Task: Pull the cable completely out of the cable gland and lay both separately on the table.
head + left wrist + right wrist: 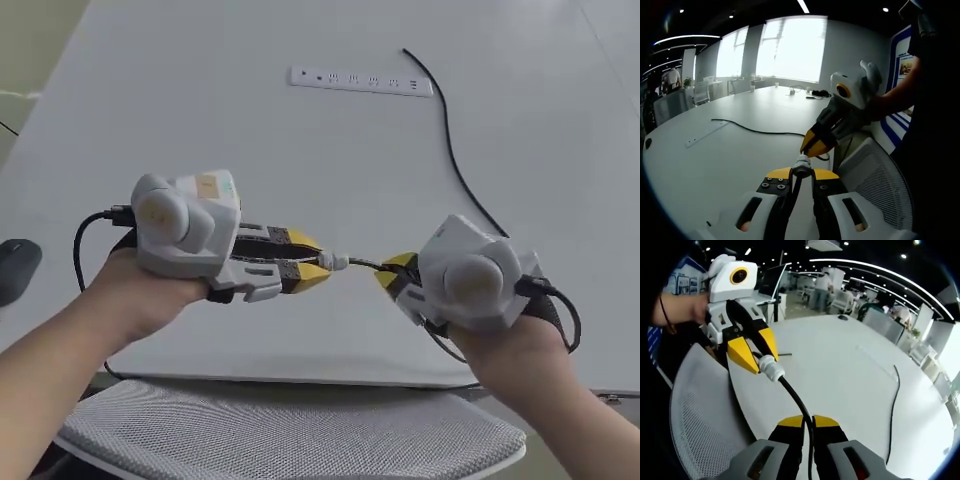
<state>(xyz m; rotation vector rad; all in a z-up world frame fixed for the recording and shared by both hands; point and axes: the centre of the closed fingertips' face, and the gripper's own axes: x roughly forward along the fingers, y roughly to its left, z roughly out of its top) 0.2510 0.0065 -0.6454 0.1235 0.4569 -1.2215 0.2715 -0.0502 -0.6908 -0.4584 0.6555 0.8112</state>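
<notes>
My left gripper (322,261) is shut on a small white cable gland (336,262), held in the air over the table's near edge. A black cable (362,264) runs from the gland straight into my right gripper (392,272), which is shut on it a short way off. In the left gripper view the gland (801,166) sits between my yellow jaw tips (801,174), with the right gripper (811,146) just beyond. In the right gripper view the cable (792,392) leads from my jaws (808,421) up to the gland (771,368) in the left gripper (761,359).
The white table (250,150) carries a white power strip (360,81) at the far side, with its black cord (450,140) trailing toward the right. A dark mouse (15,268) lies at the left edge. A mesh chair (290,430) stands just below the grippers.
</notes>
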